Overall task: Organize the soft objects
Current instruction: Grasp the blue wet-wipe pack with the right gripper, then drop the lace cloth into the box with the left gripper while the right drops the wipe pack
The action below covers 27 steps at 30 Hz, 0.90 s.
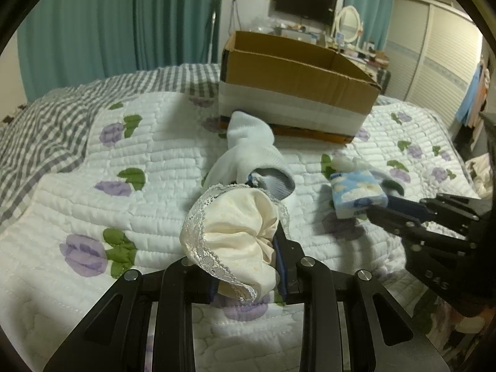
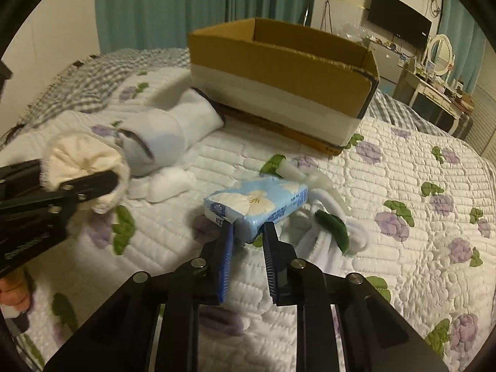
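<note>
My left gripper [image 1: 245, 248] is shut on a cream lace-trimmed cloth bundle [image 1: 235, 241], held above the quilt; it also shows in the right wrist view [image 2: 83, 161]. My right gripper [image 2: 248, 229] is shut on the near end of a blue tissue pack [image 2: 257, 204] with white flowers, also seen in the left wrist view [image 1: 356, 192]. A white sock [image 1: 251, 148] lies in front of an open cardboard box [image 1: 297, 74], which the right wrist view [image 2: 279, 62] shows too. A white cloth with a green piece [image 2: 331, 226] lies right of the pack.
The bed carries a white quilt [image 1: 139, 161] with purple flowers and a grey checked blanket [image 1: 46, 124] at the far left. Teal curtains, a wall TV and a cluttered dressing table [image 2: 440, 83] stand beyond the bed.
</note>
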Motion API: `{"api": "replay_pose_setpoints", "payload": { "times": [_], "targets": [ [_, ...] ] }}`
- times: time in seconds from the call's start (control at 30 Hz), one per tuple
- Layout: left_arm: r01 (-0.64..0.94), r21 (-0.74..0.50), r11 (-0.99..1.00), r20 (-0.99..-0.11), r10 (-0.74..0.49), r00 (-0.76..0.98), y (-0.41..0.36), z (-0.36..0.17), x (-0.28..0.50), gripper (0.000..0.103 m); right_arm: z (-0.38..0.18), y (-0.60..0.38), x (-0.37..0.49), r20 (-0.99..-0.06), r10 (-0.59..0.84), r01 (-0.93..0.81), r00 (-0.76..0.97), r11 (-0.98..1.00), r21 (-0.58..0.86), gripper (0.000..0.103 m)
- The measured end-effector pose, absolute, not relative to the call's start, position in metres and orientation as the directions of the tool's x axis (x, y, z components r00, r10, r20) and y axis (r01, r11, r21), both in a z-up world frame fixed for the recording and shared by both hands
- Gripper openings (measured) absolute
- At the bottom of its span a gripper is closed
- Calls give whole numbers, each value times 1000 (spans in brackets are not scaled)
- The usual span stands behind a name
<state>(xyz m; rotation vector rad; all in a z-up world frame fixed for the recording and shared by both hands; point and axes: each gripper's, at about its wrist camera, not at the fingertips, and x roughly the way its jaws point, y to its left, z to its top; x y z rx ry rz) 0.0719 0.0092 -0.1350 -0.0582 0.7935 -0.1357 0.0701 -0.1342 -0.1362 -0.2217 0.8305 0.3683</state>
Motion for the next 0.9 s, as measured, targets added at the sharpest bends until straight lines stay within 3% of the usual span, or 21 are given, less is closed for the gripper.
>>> {"api": "replay_pose_setpoints", "payload": {
  "times": [0.53,0.9],
  "targets": [
    [126,-101,987,-671,-161,723,2,-103,61,28,-86,-136,42,-691,322,-452,647,892,-7,12],
    [207,-79,975,-598,-212,773,-20,-31,84,28,14,-150,65,-546,371,-474,751,879,-56,11]
  ]
}}
